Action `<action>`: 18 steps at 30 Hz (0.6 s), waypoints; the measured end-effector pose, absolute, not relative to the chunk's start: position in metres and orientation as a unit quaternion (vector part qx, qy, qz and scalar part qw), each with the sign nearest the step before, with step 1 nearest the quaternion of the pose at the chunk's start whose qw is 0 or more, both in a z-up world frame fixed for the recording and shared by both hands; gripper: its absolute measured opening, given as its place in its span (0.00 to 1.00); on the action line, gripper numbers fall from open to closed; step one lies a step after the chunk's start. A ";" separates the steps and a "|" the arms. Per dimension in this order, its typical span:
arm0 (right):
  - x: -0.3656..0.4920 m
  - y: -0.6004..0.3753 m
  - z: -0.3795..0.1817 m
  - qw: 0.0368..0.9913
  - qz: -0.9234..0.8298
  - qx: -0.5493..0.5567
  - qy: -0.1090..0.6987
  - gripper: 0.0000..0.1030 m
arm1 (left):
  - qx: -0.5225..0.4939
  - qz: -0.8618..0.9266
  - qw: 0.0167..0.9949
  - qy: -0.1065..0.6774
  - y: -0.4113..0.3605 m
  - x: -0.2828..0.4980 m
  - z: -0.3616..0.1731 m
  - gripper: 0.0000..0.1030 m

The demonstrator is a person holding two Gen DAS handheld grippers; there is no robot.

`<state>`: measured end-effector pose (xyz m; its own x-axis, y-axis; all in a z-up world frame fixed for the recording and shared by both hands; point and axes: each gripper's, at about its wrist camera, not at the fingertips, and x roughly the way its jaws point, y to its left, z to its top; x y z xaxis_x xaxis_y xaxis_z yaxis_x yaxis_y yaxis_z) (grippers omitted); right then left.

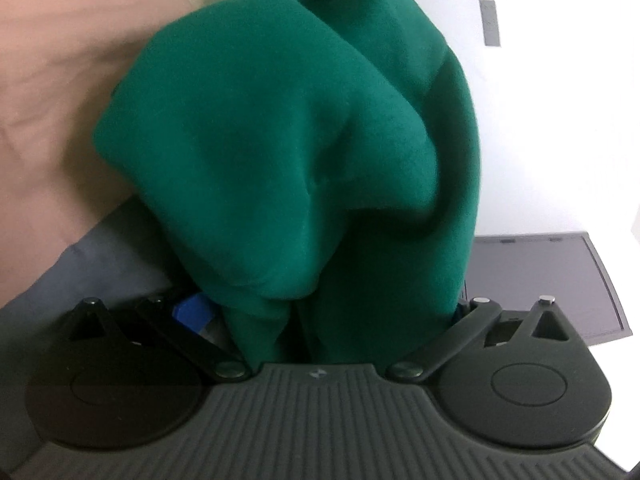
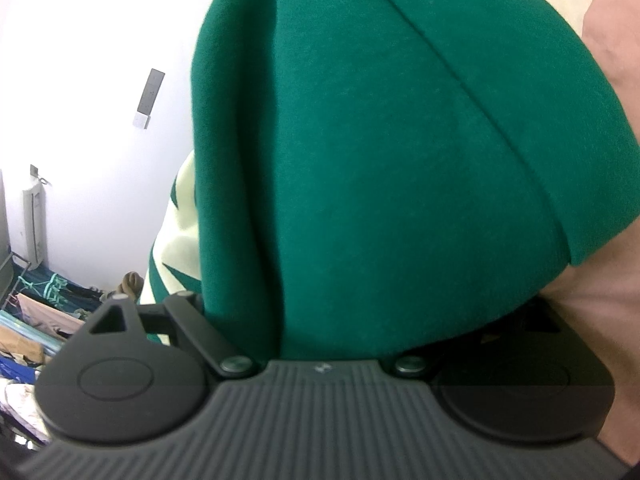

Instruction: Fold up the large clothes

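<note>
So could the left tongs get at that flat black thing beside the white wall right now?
Probably not as things stand: green fabric fills the left tongs and hangs in front of them, while the black panel lies off to the side.

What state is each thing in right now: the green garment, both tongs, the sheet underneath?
Dark green fleece garment: bunched, draped over both tongs, not yet folded flat.
Left tongs: arms spread wide, fingertips buried in cloth.
Right tongs: arms spread wide, fingertips hidden by cloth.
Pink bed sheet: wrinkled, beneath the garment.
</note>
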<state>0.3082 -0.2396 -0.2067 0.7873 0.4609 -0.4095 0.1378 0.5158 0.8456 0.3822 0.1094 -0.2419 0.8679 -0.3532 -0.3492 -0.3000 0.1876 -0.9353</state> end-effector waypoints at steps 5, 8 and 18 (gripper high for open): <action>0.307 -0.242 -0.207 0.809 0.102 0.491 0.305 0.88 | -0.664 -0.030 0.714 0.222 0.096 0.415 -0.229 1.00; 0.306 -0.245 -0.209 0.804 0.103 0.506 0.295 0.89 | -0.667 -0.022 0.712 0.219 0.098 0.425 -0.234 1.00; 0.324 -0.259 -0.207 0.782 0.078 0.551 0.281 0.99 | -0.612 0.008 0.757 0.231 0.079 0.428 -0.215 0.89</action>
